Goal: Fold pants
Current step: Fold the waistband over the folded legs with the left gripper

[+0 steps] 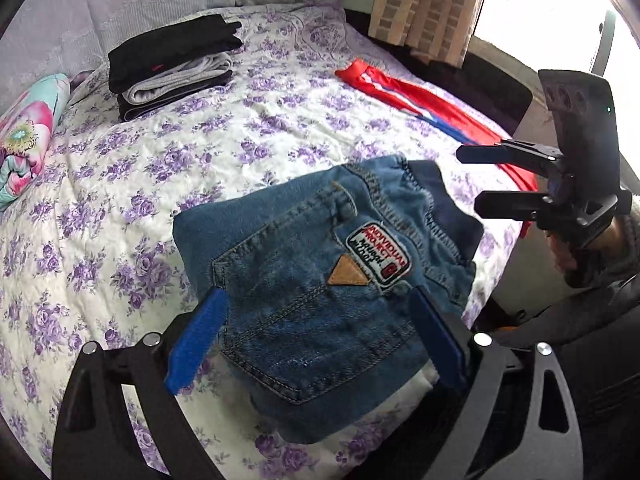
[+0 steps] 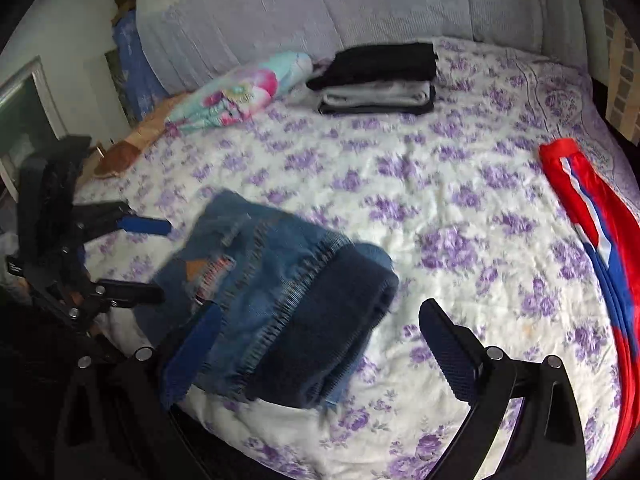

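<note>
Seen from the left wrist, the floral bedspread (image 1: 132, 184) lies bare from 9 to 12 o'clock of the folded jeans (image 1: 320, 280), a wide lane for a gripper. At 11 o'clock, well apart, a stack of folded clothes (image 1: 172, 64) blocks the far end, with a rolled floral blanket (image 1: 28, 136) at 9 o'clock. Red track pants (image 1: 420, 108) lie along the edge at 1 o'clock. The right gripper (image 1: 468, 178), jaws apart, stands just beside the jeans at 2 o'clock.
</note>
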A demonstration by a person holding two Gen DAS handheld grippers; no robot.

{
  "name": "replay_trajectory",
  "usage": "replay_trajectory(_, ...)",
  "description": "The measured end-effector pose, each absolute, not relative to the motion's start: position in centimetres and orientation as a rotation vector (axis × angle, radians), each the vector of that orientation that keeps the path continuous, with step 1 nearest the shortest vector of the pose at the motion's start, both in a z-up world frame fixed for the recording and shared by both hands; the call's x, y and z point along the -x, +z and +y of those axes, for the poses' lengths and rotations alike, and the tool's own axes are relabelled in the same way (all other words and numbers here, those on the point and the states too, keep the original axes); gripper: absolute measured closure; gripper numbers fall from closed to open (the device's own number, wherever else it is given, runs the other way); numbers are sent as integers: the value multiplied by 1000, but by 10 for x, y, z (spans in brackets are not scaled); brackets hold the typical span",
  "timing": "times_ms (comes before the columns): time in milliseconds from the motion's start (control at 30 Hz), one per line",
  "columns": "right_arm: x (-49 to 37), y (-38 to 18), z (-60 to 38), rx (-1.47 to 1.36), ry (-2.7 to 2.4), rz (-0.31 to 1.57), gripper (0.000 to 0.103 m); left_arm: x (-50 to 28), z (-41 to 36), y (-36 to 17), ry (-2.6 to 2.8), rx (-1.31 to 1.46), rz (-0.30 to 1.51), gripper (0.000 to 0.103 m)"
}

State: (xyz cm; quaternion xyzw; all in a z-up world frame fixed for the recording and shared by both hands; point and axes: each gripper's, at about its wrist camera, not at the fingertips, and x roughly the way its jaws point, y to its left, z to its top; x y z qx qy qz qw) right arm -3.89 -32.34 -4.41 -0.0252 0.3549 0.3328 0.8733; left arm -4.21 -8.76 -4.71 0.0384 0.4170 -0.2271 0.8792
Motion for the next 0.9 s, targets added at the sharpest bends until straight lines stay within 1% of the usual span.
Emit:
replay_trajectory(67, 38, -32, -315, 34, 770, 703, 4, 41, -88, -48, -509, -56, 882, 14)
replay_trajectory(133, 32, -37, -296, 61, 838, 730, 4, 36, -95, -62, -523, -71, 930, 14)
replay_trajectory(167, 28, -46, -285, 92, 852, 761, 4, 30, -99, -77, -531, -87, 977, 13)
replay_trajectory(200, 21, -61, -274, 131, 843, 812, 3, 29, -103, -88, -520, -127, 982, 10)
replay_trajectory(233, 15, -77, -267, 174, 822, 850, 3, 29, -106, -94, -512, -153, 949, 9)
replay_trajectory(333, 11, -95, -262, 253, 797, 801, 3, 26, -109, -97, -489, -153, 925, 5)
replay_trajectory(467, 12, -78, -270, 203, 834, 810, 4, 28, -104, -84, -462, -139, 927, 5)
replay_trajectory(567, 19, -55, -292, 90, 847, 746, 4, 34, -85, -65, -465, -29, 893, 6)
replay_trajectory(633, 16, -50, -303, 39, 828, 734, 4, 30, -72, -65, -409, 24, 897, 6)
replay_trajectory(700, 11, -58, -305, 33, 809, 769, 4, 20, -65, -79, -355, 56, 948, 6)
replay_trajectory(800, -2, -98, -288, 145, 765, 907, 3, 7, -60, -109, -372, 142, 1041, 4)
replay_trajectory(833, 0, -105, -285, 174, 755, 900, 3, 5, -59, -111, -375, 164, 1045, 4)
replay_trajectory(900, 0, -100, -288, 155, 775, 891, 3, 7, -56, -107, -376, 188, 1043, 4)
